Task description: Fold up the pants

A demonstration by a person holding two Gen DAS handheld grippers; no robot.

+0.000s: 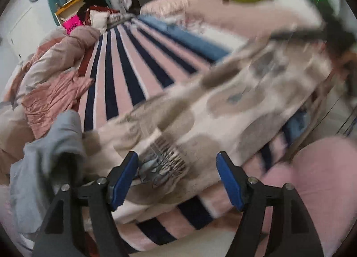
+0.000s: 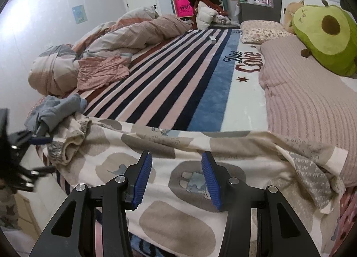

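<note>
I have the patterned pajama pants [image 2: 178, 145] spread lengthwise along the near edge of the bed [image 2: 169, 83], over the striped blanket, cuffs bunched at the left end by a grey garment [image 2: 55, 109]. My right gripper [image 2: 177, 179] hovers over the middle of the fabric, jaws parted with a printed patch between them; I see no cloth pinched, so I read it as released. My left gripper [image 1: 177, 181] is also released, jaws wide above the ribbed cuff [image 1: 165, 156]; this view is blurred, so I cannot say whether a pad brushes the cloth.

To do this step well, I judge I should take each end by a clean double layer of cloth, not the blanket beneath, then carry one end over the other with both hands level so the legs stay aligned and the grey garment is not dragged along.

No containers are within reach; a pink bag [image 2: 184, 8] stands far across the room, contents hidden.
</note>
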